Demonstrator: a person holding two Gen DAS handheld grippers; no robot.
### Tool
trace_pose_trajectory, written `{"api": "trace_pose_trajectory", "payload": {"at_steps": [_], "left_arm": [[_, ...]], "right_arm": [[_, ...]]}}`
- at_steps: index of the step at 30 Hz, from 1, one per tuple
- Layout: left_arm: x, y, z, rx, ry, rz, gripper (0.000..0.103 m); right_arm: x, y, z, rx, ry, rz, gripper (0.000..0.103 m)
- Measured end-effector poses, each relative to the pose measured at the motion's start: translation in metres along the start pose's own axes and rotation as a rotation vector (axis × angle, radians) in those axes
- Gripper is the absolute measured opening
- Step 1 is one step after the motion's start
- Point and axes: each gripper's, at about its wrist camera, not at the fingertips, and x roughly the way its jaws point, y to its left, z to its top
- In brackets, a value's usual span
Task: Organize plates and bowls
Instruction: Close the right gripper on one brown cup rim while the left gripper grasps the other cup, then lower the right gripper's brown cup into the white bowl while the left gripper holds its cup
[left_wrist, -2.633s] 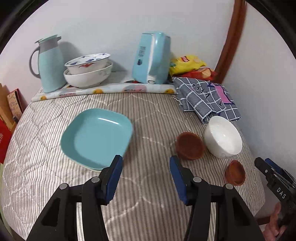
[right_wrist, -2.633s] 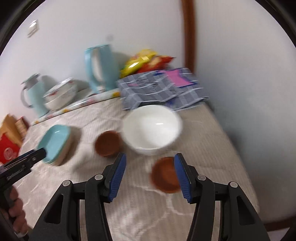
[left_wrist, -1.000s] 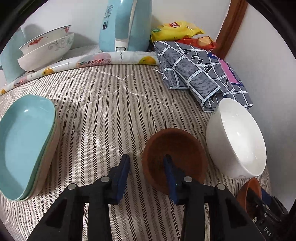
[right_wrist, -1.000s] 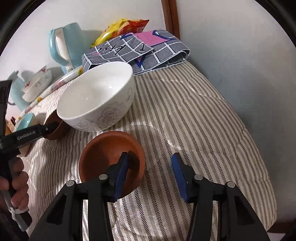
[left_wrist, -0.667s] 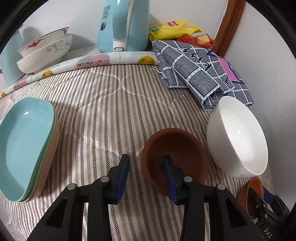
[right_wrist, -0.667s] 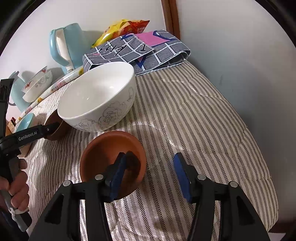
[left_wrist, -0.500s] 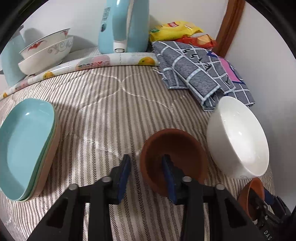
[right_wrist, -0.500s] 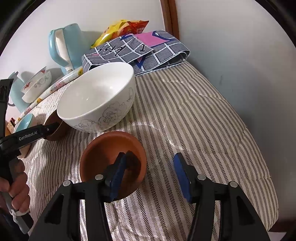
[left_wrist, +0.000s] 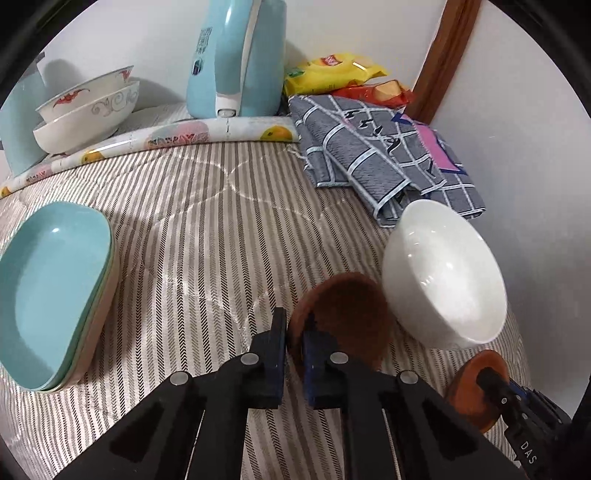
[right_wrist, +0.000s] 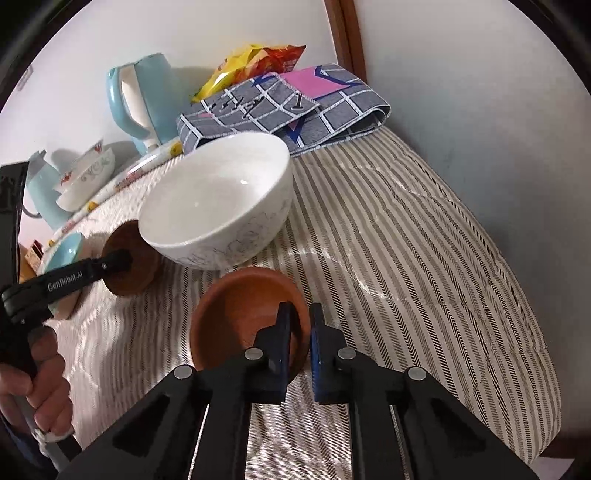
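My left gripper is shut on the near rim of a brown wooden bowl, which is tilted and lifted off the striped cloth. It also shows in the right wrist view. My right gripper is shut on the right rim of a second, smaller brown bowl, also seen in the left wrist view. A large white bowl stands between the two brown bowls; it shows in the right wrist view too. A stack of teal plates lies at the left.
At the back are two stacked patterned bowls, a light-blue kettle, snack bags and a folded checked cloth. A wall closes the right side. The table's edge drops off at the right.
Both grippers have closed onto the rims of their brown bowls. The left one's bowl has tipped up off the cloth.
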Motion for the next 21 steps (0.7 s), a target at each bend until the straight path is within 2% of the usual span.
{"api": "trace_pose_trajectory", "payload": {"at_steps": [10,21], "left_arm": [[-0.019,0.001,-0.004,-0.008,-0.012,-0.026,0.008],[-0.060,0.009,0.002,-0.022,-0.077,-0.056,0.008]], "right_arm": [[-0.021,0.009,-0.003,-0.031,-0.039,-0.019,0.009],[-0.056,0.020,0.006,-0.040,-0.099,-0.026,0.009]]}}
